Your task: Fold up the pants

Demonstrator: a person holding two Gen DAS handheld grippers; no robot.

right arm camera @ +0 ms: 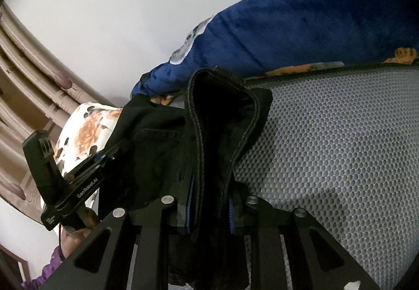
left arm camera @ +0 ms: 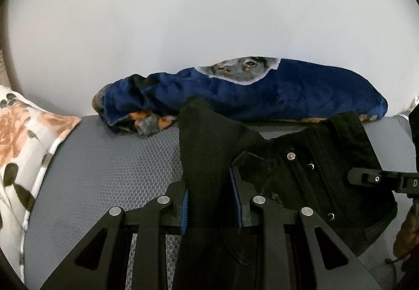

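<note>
Left gripper (left arm camera: 212, 201): I see it clamped on a bunch of the black pants (left arm camera: 327, 159). The cloth sticks up between its blue pads.
Right gripper (right arm camera: 210, 207): clamped too, on a thick stitched edge of the same pants, which stands up from the jaws like a loop.
Pants: they hang between my two grippers, just above the grey mat. In the left view the part with the zipper and small metal studs spreads to the right, and the tip of the right gripper pokes in there.
Hand (right arm camera: 76, 237): in the right view I see fingers and a purple sleeve (right arm camera: 49, 266) low on the left, holding the left gripper.
Mat (left arm camera: 110, 169): grey, with a bumpy honeycomb look. It lies under everything.
Pillow (left arm camera: 28, 143): white with orange flowers, on the left side of the mat.
Blanket (left arm camera: 288, 91): dark blue and fluffy, with an animal face on it, rolled up along the far edge of the mat.
Wall (left arm camera: 209, 7): plain white, behind the blanket.
Curtain (right arm camera: 34, 59): beige folds, far left in the right view.
</note>
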